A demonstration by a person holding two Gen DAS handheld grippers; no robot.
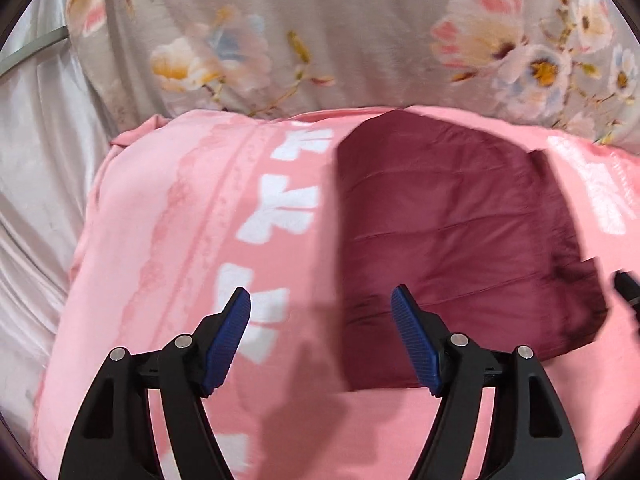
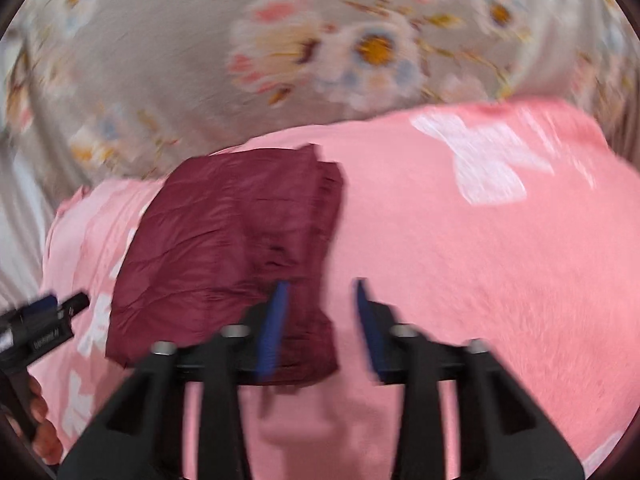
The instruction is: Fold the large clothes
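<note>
Maroon quilted jacket [image 1: 452,220] folded on pink blanket [image 1: 160,240] — soft, puffy, slippery; grip hem edge. Both hand-held grippers [image 1: 320,340] [image 2: 322,328] agape, empty.

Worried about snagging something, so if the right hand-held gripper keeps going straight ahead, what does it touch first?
Probably the near right edge of the folded maroon garment, or the pink blanket beside it. The right hand-held gripper is open and empty; depth is unclear.
</note>
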